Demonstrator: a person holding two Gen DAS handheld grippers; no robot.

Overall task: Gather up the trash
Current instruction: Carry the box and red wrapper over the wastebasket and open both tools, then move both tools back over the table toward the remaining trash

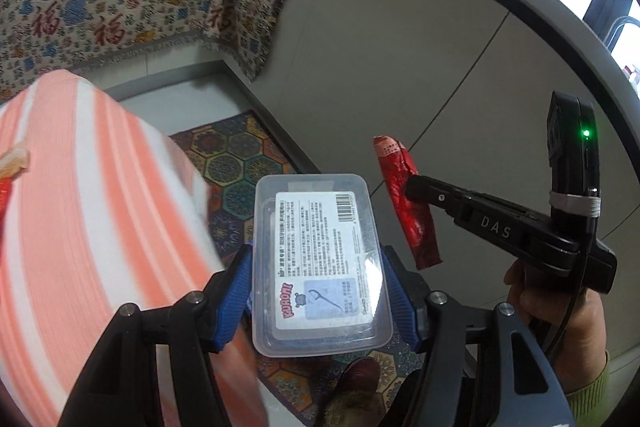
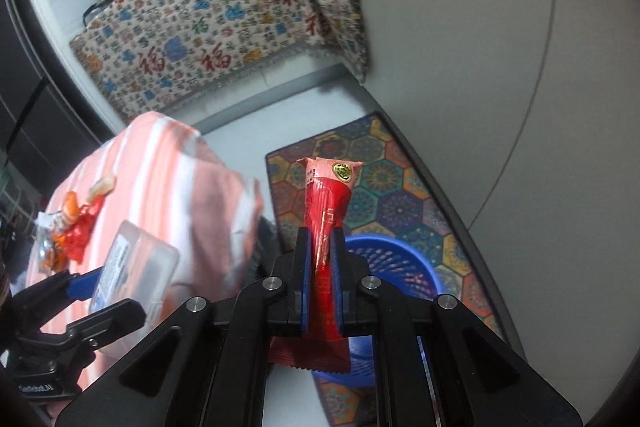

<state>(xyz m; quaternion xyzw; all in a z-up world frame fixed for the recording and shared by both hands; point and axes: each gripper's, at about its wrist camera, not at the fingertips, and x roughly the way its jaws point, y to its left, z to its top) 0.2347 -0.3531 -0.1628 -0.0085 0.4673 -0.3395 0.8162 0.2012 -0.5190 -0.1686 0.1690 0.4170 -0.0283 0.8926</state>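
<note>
Left wrist view: left hand-held gripper (image 1: pixel 318 301) is clenched on a clear rectangular plastic box with a white printed label (image 1: pixel 320 263), blue pads on both long sides.
Right wrist view: right hand-held gripper (image 2: pixel 320 287) is clenched on a long red foil snack wrapper (image 2: pixel 326 239), held upright between blue pads.
Basket: a blue perforated plastic basket (image 2: pixel 400 267) sits on the floor just behind that wrapper, on a hexagon-patterned colourful mat (image 2: pixel 392 195).
Tabletop: a pink-and-white striped cloth (image 2: pixel 160 167) at left carries orange and red wrapper scraps (image 2: pixel 70 231).
</note>
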